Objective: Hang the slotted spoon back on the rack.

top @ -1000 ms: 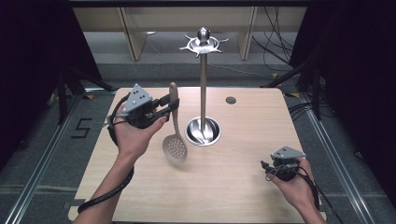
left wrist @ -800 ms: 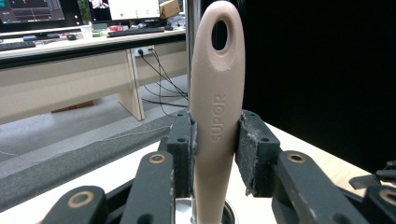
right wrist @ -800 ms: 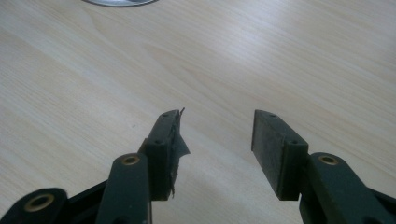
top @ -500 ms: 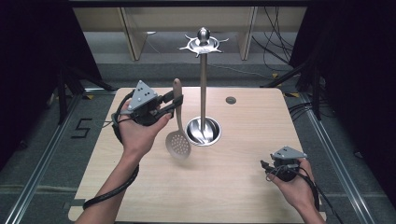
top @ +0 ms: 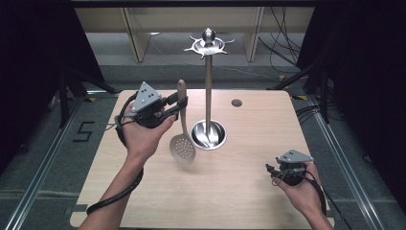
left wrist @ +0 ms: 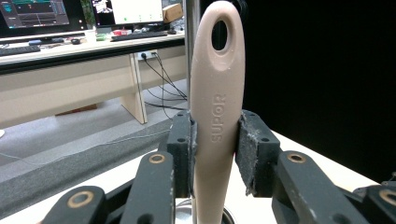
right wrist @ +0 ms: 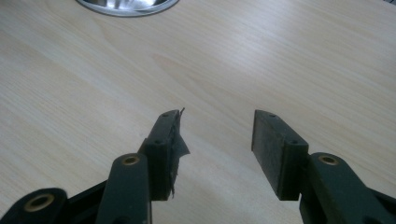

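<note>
Two tools were seen over a pale wooden counter (top: pixel 230 191), one held in each of a person's hands. The left tool (top: pixel 178 105) was raised above the counter's left half, gripped by the left hand (top: pixel 143 132), with a grey three-cornered plate on top and a black cable trailing down past the forearm. Its jaws were clamped on the handle of a slotted spoon (top: pixel 182 129). The spoon was held nearly upright, handle up, and its round perforated head hung just above the counter, near the base of a stand (top: pixel 208 86). In the left gripper view, the beige handle (left wrist: pixel 217 107) was shown pinched between the two black pads, touching both; an oval hanging hole was visible at its top end and the raised word SUPOR ran along it.

The stand was a tall metal pole rising from a shiny round dish-shaped base at the middle of the counter, topped by a ring of small hooks and a ball. The spoon was held just left of the pole, apart from it. A small dark disc (top: pixel 236 102) lay on the counter behind and to the right of the stand.

The right tool (top: pixel 275 173) was held low by the right hand (top: pixel 299 191) at the counter's near right corner. In the right gripper view its jaws (right wrist: pixel 215 140) were spread wide with only bare wood between them, and a frayed edge showed on the left pad.
</note>
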Demonstrator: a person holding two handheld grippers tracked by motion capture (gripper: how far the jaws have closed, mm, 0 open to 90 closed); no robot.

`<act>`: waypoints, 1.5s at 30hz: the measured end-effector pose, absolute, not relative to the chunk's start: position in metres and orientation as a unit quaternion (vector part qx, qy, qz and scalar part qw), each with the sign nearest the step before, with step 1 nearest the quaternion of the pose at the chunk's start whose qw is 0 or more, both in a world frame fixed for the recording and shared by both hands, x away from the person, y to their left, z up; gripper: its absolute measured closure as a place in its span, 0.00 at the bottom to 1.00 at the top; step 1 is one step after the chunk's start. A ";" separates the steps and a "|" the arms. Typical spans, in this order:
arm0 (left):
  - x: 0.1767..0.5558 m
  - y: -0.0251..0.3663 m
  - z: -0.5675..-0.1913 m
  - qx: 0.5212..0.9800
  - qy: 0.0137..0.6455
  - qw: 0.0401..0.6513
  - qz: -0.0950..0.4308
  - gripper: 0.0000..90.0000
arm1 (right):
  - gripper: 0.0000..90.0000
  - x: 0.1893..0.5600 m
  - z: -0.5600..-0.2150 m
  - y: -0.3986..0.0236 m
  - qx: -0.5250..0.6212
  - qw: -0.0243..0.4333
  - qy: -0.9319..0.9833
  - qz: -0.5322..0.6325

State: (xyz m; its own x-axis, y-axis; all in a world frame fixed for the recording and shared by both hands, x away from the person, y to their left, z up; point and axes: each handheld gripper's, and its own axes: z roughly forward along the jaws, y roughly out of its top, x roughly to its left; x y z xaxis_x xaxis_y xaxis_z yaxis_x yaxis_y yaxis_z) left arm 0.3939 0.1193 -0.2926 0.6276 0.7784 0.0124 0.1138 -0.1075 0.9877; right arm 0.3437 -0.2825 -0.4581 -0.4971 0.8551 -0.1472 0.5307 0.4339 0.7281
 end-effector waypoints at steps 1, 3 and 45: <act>0.395 0.119 -0.294 0.688 0.325 0.582 0.286 0.76 | 0.58 0.344 -0.458 -0.283 0.421 0.261 0.810 0.313; 0.396 0.118 -0.296 0.689 0.327 0.582 0.284 0.76 | 0.58 0.344 -0.458 -0.282 0.424 0.262 0.808 0.315; 0.406 0.094 -0.270 0.685 0.340 0.575 0.291 0.76 | 0.58 0.343 -0.456 -0.285 0.429 0.263 0.807 0.309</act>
State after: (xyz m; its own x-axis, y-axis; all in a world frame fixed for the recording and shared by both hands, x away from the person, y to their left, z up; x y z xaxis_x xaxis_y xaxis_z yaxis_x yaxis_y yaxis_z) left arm 0.4064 0.0944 -0.2699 0.5997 0.8002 0.0084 0.1313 -0.1087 0.9854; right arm 0.3427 -0.2853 -0.4562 -0.4941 0.8548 -0.1590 0.5304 0.4412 0.7239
